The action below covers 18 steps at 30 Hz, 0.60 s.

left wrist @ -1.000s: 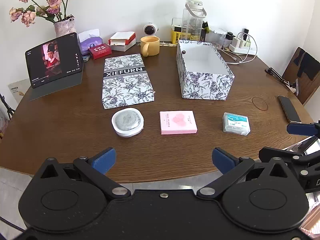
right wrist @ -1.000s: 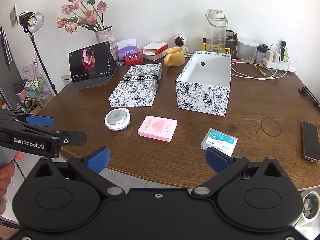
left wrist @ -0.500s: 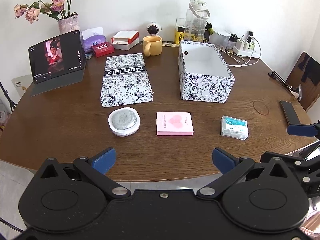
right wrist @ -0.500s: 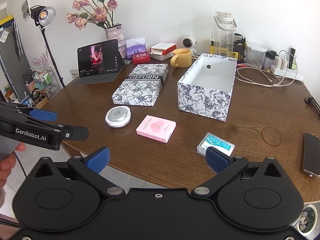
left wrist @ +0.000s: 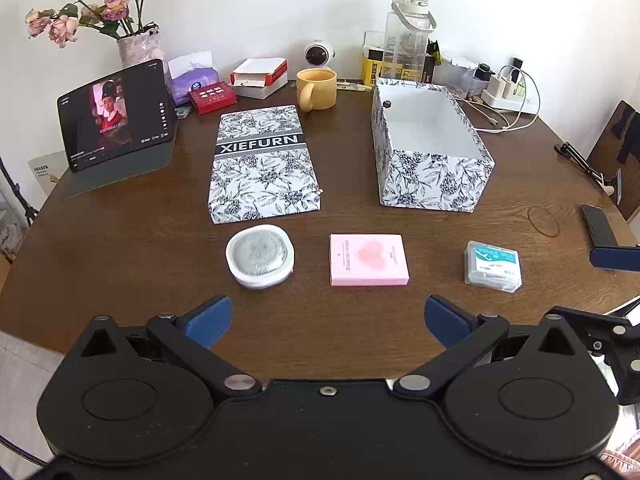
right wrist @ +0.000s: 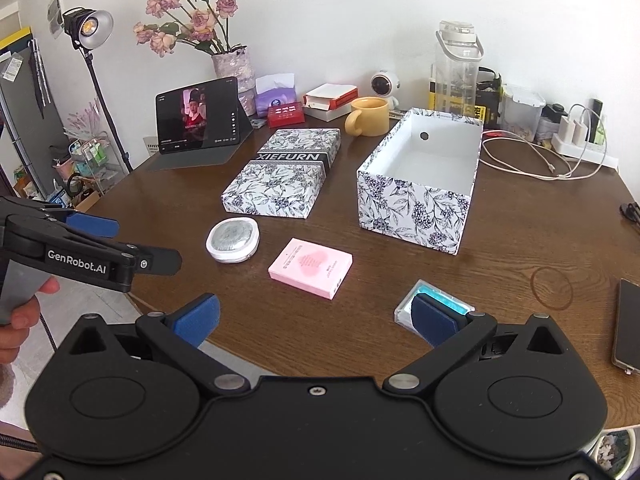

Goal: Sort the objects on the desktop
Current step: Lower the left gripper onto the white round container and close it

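A: While both grippers are hanging over the near rim of the round wooden table [left wrist: 120,248], what are the fingers doing?

B: Left gripper [left wrist: 328,316] is sitting spread wide, blue pads released, gripping nothing. Right gripper [right wrist: 316,318] is also sitting wide apart and empty; its right pad is overlapping the clear floss case [right wrist: 440,304] in view, but whether it is touching, I cannot tell.

A: Where are the task items lying?

B: From the left wrist view, three are lining up in a row near the front edge: round white case [left wrist: 260,256] at 11 o'clock, pink box [left wrist: 368,260] at 12, floss case [left wrist: 494,266] at 1. All are lying flat and apart from each other.

A: And the floral pieces?

B: Open floral box [left wrist: 430,148] is standing behind the pink box and floss case, at 1 o'clock, interior showing white. Floral lid [left wrist: 264,164] is lying flat at 11, beside it with a bare strip of wood running between them.

A: Open room?

B: Bare wood is running between the item row and the near edge, and between the row and the box. Clutter is crowding the far rim: tablet [left wrist: 116,116] at 10, yellow mug [left wrist: 316,88] at 12, cables [left wrist: 508,116] at 2. Phone [right wrist: 628,324] is lying near the right edge at 3 in the right wrist view.
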{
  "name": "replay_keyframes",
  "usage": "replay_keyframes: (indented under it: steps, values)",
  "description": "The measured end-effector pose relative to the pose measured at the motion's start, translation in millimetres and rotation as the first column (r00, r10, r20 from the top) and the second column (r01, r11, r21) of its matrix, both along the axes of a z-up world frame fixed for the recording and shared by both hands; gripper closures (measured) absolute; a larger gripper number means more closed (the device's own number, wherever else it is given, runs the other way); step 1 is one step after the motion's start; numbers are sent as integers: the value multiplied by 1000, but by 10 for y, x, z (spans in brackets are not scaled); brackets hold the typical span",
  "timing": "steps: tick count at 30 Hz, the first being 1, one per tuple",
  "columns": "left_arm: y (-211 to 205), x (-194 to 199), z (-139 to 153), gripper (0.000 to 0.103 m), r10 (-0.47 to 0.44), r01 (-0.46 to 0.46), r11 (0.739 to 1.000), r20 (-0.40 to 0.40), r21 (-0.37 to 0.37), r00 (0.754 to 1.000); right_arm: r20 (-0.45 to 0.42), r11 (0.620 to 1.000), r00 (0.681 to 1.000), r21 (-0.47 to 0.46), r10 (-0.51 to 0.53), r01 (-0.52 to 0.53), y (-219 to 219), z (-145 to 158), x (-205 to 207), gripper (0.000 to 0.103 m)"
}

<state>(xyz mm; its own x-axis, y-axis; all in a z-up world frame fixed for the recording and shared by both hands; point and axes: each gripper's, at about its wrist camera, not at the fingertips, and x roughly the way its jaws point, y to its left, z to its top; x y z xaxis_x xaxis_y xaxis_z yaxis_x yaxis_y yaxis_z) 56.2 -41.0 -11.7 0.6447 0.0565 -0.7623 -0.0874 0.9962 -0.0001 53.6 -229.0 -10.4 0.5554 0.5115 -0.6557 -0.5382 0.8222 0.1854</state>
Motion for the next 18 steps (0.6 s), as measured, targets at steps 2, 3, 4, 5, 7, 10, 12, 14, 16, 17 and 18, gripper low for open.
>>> replay_keyframes:
  steps: [2,3,4,5,7,10,12,14,16,17,18]
  values:
    - [46,103,-27,0,-8,8,1000,-5,1,1000,-5,1000,1000,-3,-5,5,48,-14,96,0]
    - [76,168,-56,0,-15,15,1000,-15,4,1000,-8,1000,1000,-5,-8,8,73,-19,150,0]
    - [105,233,-84,0,-22,22,1000,-25,7,999,-10,1000,1000,-7,-12,12,102,-23,205,0]
    - [135,297,-113,0,-29,29,1000,-35,10,999,-13,1000,1000,-9,-14,14,129,-29,263,0]
    - [199,433,-178,0,-44,45,999,-58,18,997,-20,1000,1000,-13,-18,17,186,-50,383,0]
    - [366,701,-370,0,-78,82,996,-123,26,989,-30,999,999,-24,-26,26,295,-80,547,0]
    - [491,915,-538,0,-114,119,993,-181,13,977,-37,999,999,-31,-32,31,368,-100,656,0]
    - [601,1141,-721,0,-137,143,990,-245,7,960,-44,999,998,-38,-38,37,436,-120,766,0]
    - [693,1336,-890,0,-135,144,990,-295,7,946,-53,998,997,-45,-47,45,491,-143,839,0]
    - [720,1393,-949,0,-131,138,990,-309,-1,942,-59,998,997,-48,-52,49,515,-156,869,0]
    - [747,1450,-1008,0,-127,131,991,-323,-8,938,-64,997,996,-52,-57,54,540,-168,899,0]
